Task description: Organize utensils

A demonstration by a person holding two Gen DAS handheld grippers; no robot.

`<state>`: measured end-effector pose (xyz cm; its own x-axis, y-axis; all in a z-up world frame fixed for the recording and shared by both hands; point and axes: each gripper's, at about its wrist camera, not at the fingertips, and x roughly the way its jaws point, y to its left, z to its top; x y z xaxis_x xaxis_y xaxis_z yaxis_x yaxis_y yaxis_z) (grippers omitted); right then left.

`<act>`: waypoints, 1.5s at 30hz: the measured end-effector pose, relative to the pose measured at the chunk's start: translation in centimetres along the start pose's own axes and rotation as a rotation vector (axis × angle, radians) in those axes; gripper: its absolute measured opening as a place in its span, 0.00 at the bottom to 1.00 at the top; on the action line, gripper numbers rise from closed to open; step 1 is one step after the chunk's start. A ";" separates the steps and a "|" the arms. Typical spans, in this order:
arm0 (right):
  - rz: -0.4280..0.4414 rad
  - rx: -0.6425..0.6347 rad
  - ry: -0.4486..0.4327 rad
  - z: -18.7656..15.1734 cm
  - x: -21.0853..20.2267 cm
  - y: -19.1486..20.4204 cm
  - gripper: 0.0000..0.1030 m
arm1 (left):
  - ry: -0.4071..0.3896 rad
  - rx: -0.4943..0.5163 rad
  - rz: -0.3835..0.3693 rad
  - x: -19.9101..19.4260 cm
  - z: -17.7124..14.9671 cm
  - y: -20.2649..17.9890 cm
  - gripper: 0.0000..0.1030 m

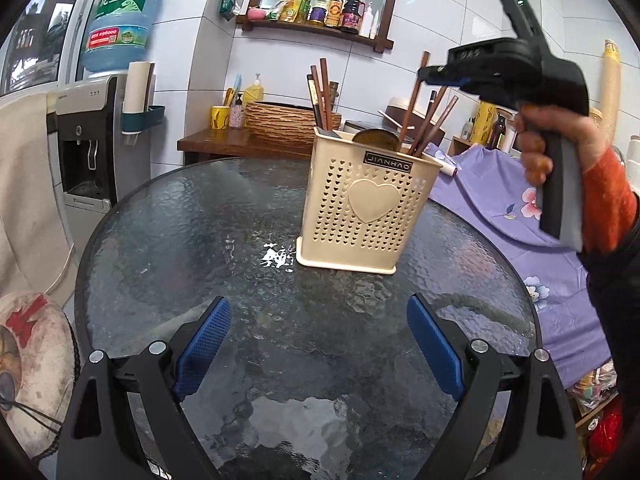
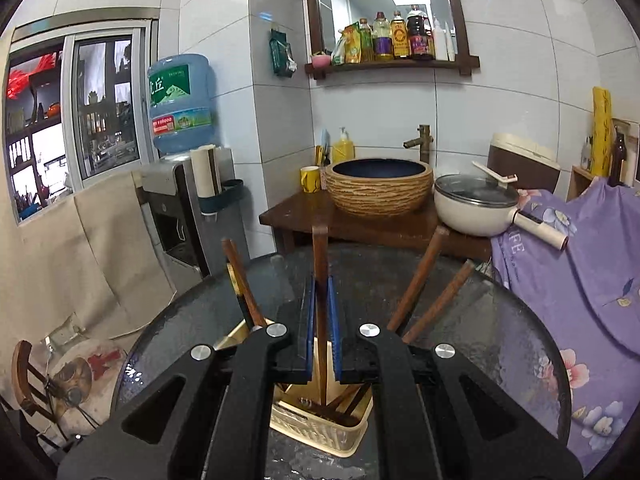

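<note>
A cream perforated utensil holder (image 1: 360,208) with a heart on its front stands upright on the round glass table (image 1: 200,220). Several brown chopsticks (image 1: 322,92) and a metal spoon (image 1: 376,138) stick out of it. My left gripper (image 1: 318,304) hangs open low over the table in front of the holder, with nothing between its blue pads (image 1: 204,344). A hand holds my right gripper (image 1: 430,73) above the holder. In the right wrist view, the right gripper (image 2: 320,280) is shut on one brown chopstick (image 2: 320,248), whose lower end reaches into the holder (image 2: 320,432) below.
A water dispenser (image 1: 88,140) stands left of the table. Behind the table, a wooden counter carries a woven basin (image 2: 378,188), a yellow mug (image 2: 310,179) and a white lidded pot (image 2: 474,204). Purple flowered cloth (image 2: 580,272) lies to the right. A wall shelf (image 2: 392,65) holds bottles.
</note>
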<state>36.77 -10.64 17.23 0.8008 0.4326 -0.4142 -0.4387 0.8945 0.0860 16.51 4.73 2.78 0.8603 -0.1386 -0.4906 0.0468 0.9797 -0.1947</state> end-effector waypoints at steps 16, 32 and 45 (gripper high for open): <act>-0.068 -0.041 -0.273 -13.0 -13.9 2.2 0.93 | -0.207 0.115 0.023 -3.9 -1.5 -1.5 0.94; -0.047 -0.094 -0.308 -28.7 -25.2 6.5 0.94 | -0.210 0.131 -0.014 -10.6 -8.9 -2.7 0.94; -0.065 -0.086 -0.311 -28.9 -26.2 6.5 0.94 | -0.285 0.164 -0.011 -12.3 -9.7 -4.0 0.94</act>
<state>1.20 -19.45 2.44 0.9086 0.4005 -0.1189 -0.4048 0.9143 -0.0139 0.82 1.12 1.32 0.9657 -0.1259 -0.2271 0.1181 0.9919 -0.0477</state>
